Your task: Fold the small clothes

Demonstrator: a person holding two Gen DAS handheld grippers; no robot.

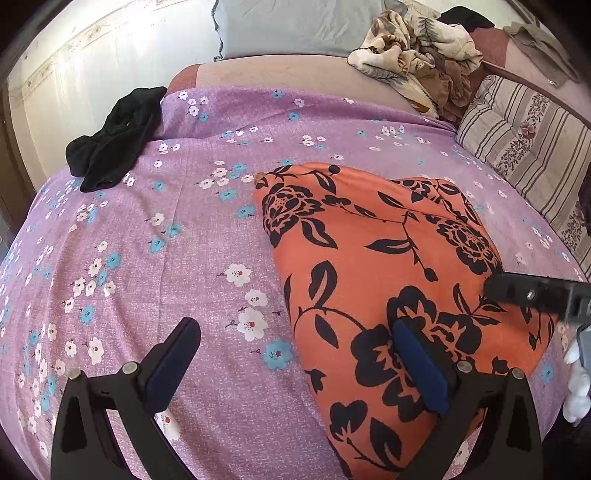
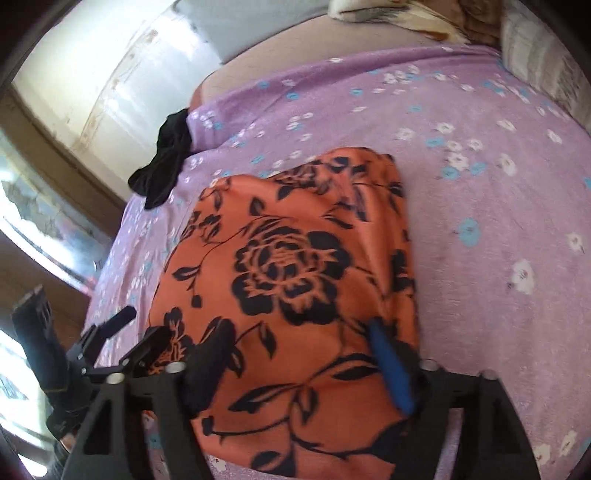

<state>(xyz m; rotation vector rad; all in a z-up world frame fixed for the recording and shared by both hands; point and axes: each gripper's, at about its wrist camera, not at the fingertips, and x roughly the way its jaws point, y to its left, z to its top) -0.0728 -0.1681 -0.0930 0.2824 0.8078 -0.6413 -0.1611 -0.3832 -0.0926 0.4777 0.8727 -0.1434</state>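
Note:
An orange garment with a black flower print (image 1: 391, 266) lies folded flat on the purple flowered bedsheet (image 1: 166, 229). It also shows in the right wrist view (image 2: 295, 266). My left gripper (image 1: 295, 354) is open above the garment's left edge, its right finger over the cloth and its left finger over the sheet. My right gripper (image 2: 299, 354) is open just above the garment's near part, with nothing between its fingers. The right gripper's tip (image 1: 535, 295) shows at the right edge of the left wrist view.
A black garment (image 1: 110, 144) lies at the bed's far left edge. A crumpled beige floral cloth (image 1: 413, 55) and a striped pillow (image 1: 528, 147) lie at the far right. A grey pillow (image 1: 295, 26) stands at the back.

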